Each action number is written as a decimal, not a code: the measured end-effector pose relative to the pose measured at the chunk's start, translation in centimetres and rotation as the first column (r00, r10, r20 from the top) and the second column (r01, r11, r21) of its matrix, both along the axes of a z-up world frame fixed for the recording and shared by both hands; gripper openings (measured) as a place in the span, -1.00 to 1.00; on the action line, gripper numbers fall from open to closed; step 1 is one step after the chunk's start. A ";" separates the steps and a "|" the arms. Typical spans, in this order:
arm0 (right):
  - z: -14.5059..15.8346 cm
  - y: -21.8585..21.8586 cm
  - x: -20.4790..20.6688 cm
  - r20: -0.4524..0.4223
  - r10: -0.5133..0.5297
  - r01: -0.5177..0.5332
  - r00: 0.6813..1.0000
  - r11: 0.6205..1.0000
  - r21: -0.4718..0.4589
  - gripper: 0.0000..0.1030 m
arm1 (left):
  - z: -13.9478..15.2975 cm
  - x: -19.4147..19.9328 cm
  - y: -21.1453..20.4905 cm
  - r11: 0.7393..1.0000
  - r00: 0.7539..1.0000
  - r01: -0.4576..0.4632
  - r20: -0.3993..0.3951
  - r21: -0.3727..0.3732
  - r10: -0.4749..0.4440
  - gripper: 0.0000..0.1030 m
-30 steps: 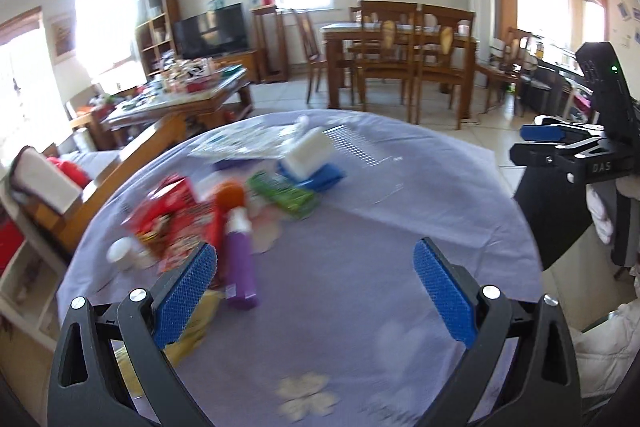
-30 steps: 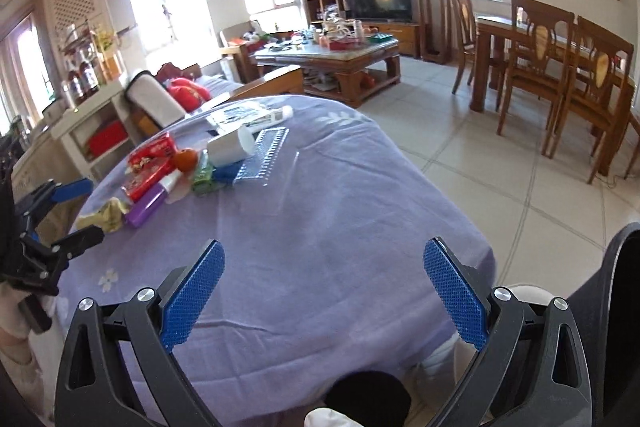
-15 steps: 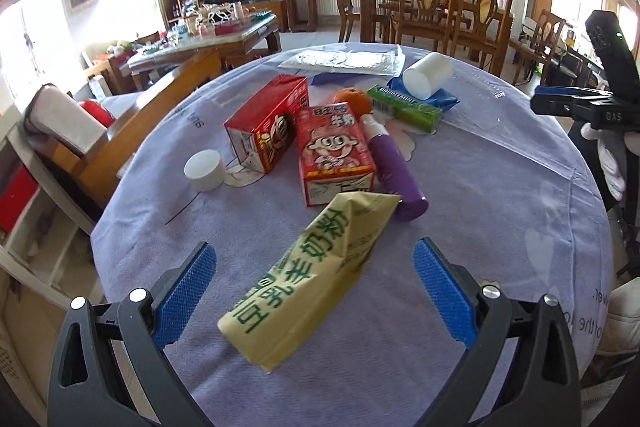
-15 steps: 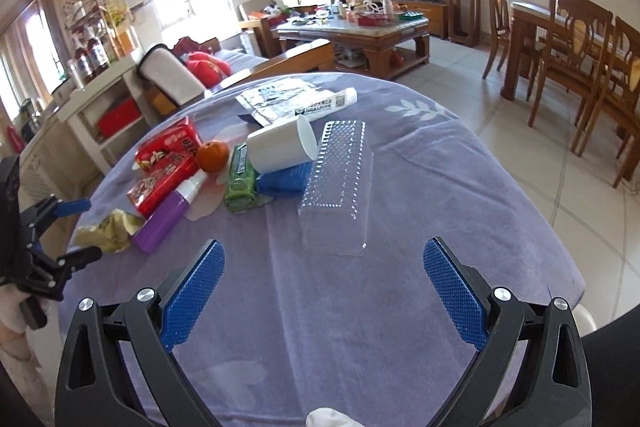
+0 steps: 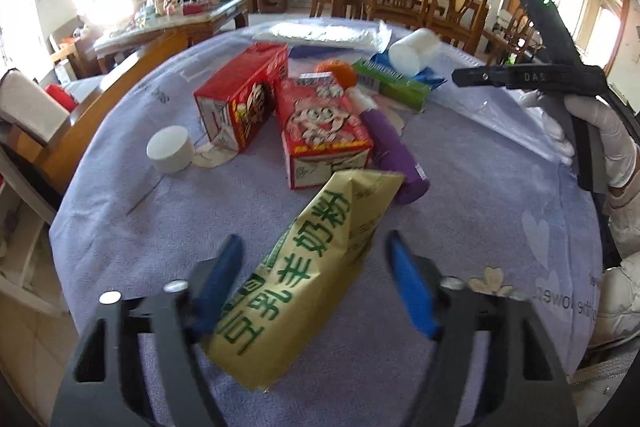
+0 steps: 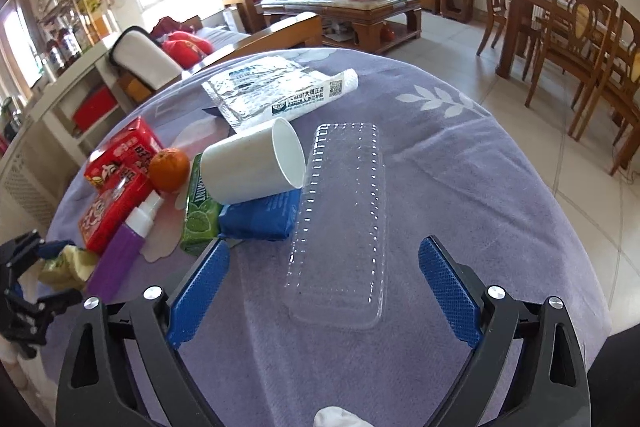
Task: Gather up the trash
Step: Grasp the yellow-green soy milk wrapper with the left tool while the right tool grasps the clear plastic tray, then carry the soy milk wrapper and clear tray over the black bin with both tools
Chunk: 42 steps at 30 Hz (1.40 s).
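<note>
Already the left gripper [image 5: 312, 291] has been closing its fingers around the yellow packet [image 5: 304, 275] lying on the worktop [image 5: 480, 227], pads not yet pressing, while the right gripper [image 6: 324, 291] stands wide over the clear tray [image 6: 340, 227]; crumpled foil could slide out.

"DAS" stands on the right gripper [image 5: 532, 77]; green Chinese characters cover the yellow packet [image 5: 304, 267].

Round table [image 6: 460, 187] covered by a lavender cloth. In the right wrist view, a clear plastic tray [image 6: 340, 223] lies at centre. At 9 o'clock of it: white cup [image 6: 252, 163] on its side, blue packet [image 6: 260, 217], green pack [image 6: 198, 211], orange [image 6: 169, 169], red cartons [image 6: 116, 183], purple bottle [image 6: 120, 255]. At 11 o'clock: foil wrapper [image 6: 256, 91].
</note>
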State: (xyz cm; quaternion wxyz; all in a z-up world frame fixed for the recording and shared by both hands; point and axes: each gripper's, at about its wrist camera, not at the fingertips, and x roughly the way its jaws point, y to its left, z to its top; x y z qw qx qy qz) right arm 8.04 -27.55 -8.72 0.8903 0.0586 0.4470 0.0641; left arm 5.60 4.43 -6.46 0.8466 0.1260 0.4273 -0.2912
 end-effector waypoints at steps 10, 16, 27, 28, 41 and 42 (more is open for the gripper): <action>-0.7 -0.2 1.3 -0.032 0.016 -0.016 0.999 1.000 0.007 -0.02 | 0.5 -0.2 0.5 0.999 0.999 -0.021 0.026 -0.042 0.022 -0.47; -0.3 -1.2 0.9 -0.014 0.006 -0.006 1.000 1.000 0.030 -0.22 | 1.6 -1.1 1.0 0.997 0.997 -0.034 0.069 -0.070 0.039 -0.48; 2.3 -4.6 -4.5 0.054 -0.011 0.005 0.998 0.995 0.097 -0.23 | 4.9 -3.7 -2.3 0.987 0.992 0.045 0.122 -0.152 -0.026 -0.47; 2.7 -4.9 -5.2 0.061 -0.010 0.003 0.998 0.995 0.100 -0.23 | 5.1 -3.9 -3.2 0.986 0.991 0.061 0.126 -0.155 -0.041 -0.47; 6.1 -12.8 -14.9 0.150 -0.067 0.052 0.986 0.993 0.103 -0.22 | 6.5 -6.7 -15.9 0.940 0.953 0.281 0.169 -0.191 -0.251 -0.47; 6.3 -13.5 -15.7 0.156 -0.076 0.061 0.985 0.993 0.101 -0.22 | 6.7 -6.9 -17.2 0.934 0.947 0.300 0.176 -0.192 -0.268 -0.47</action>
